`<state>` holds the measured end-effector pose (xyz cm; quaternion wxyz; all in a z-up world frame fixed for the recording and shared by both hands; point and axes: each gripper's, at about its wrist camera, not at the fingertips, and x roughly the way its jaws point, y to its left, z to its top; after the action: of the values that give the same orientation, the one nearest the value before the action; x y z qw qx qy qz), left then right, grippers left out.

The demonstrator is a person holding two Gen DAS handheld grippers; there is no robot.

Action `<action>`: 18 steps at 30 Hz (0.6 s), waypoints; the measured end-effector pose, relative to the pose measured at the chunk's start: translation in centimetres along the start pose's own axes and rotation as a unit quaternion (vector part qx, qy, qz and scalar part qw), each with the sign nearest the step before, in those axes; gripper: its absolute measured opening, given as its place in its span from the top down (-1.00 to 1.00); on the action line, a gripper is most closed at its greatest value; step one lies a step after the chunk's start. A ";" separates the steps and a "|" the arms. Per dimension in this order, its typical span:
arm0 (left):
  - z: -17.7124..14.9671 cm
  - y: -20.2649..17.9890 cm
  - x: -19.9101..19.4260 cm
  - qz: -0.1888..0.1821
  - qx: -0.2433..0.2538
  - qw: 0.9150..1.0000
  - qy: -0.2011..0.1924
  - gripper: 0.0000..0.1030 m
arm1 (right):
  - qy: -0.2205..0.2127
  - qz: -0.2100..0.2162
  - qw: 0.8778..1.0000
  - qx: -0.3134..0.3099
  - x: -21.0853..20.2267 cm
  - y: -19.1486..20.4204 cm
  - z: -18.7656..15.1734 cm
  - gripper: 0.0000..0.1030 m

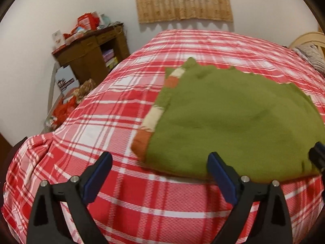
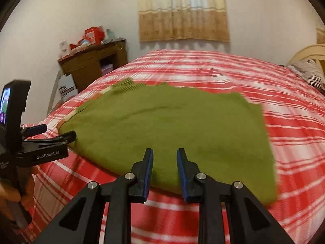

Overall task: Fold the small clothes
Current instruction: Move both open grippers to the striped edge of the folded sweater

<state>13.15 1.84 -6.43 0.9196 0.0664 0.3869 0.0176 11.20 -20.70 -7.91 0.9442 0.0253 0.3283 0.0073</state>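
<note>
A green knitted garment (image 1: pixel 233 118) lies folded flat on the red plaid bed (image 1: pixel 113 105), with orange and cream striped cuffs showing at its left edge. My left gripper (image 1: pixel 160 158) stands wide open just before the garment's near left corner, nothing pinched between its pads. In the right wrist view the same garment (image 2: pixel 172 126) fills the middle, and the left gripper (image 2: pixel 55 133) shows at its left edge, one finger touching the cloth. My right gripper (image 2: pixel 165 152) hovers over the garment's near edge with a narrow gap between its blue pads and nothing in them.
A brown wooden cabinet (image 1: pixel 91 50) with red boxes on top stands by the wall at the back left, with cartons and bags (image 1: pixel 67 93) on the floor below it. A curtain (image 1: pixel 182 0) hangs behind the bed. A headboard and pillow (image 2: pixel 308 69) are at the right.
</note>
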 end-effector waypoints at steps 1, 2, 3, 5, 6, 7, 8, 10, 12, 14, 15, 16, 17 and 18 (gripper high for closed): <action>0.0 0.3 0.4 0.006 -0.004 1.000 0.004 -0.88 | 0.008 0.001 1.000 0.002 0.7 0.1 -0.2 0.52; 0.0 0.5 0.7 0.007 -0.008 1.000 0.008 -0.88 | 0.018 0.001 1.000 0.005 1.7 0.1 -0.7 0.52; 0.0 0.7 1.0 0.006 -0.012 1.000 0.011 -0.89 | 0.025 -0.002 1.000 0.006 2.2 0.1 -1.3 0.52; -0.3 1.3 1.3 0.001 -0.023 1.000 0.015 -0.89 | 0.016 0.006 1.000 0.012 2.4 -0.3 -2.0 0.51; -0.4 1.5 1.3 -0.002 -0.029 0.999 0.017 -0.89 | 0.017 0.012 1.000 0.018 2.3 -0.6 -2.0 0.51; -0.5 1.9 1.7 -0.015 -0.046 0.999 0.022 -0.89 | 0.017 0.016 1.000 0.021 2.4 -0.7 -2.0 0.51; -0.6 2.2 1.8 -0.026 -0.063 0.997 0.028 -0.89 | 0.015 0.019 0.999 0.024 2.5 -0.8 -2.1 0.51; -1.1 3.1 2.2 -0.063 -0.122 0.990 0.042 -0.89 | 0.011 0.019 0.999 0.023 2.4 -0.8 -2.3 0.51; -1.7 3.6 2.1 -0.104 -0.175 0.978 0.041 -0.89 | 0.007 0.019 1.000 0.020 2.4 -0.6 -2.4 0.49; -2.0 3.3 1.9 -0.120 -0.194 0.973 0.031 -0.90 | 0.003 0.022 1.000 0.020 2.3 -0.6 -2.4 0.45; -1.8 2.8 2.1 -0.130 -0.192 0.972 0.028 -0.93 | 0.002 0.025 0.999 0.021 2.3 -0.7 -2.4 0.44; -1.6 2.5 2.3 -0.135 -0.192 0.972 0.029 -0.93 | 0.001 0.028 0.999 0.022 2.2 -0.7 -2.5 0.43; -1.1 2.2 2.7 -0.139 -0.194 0.971 0.032 -0.93 | 0.001 0.031 0.999 0.024 2.2 -0.8 -2.5 0.42; -0.9 2.0 2.9 -0.141 -0.199 0.969 0.030 -0.93 | 0.000 0.034 0.999 0.027 2.2 -0.9 -2.6 0.42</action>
<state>14.58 4.20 -8.80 0.8956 -0.1739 0.4080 -0.0334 11.35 -21.39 -11.33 0.9425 0.0616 0.3271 0.0310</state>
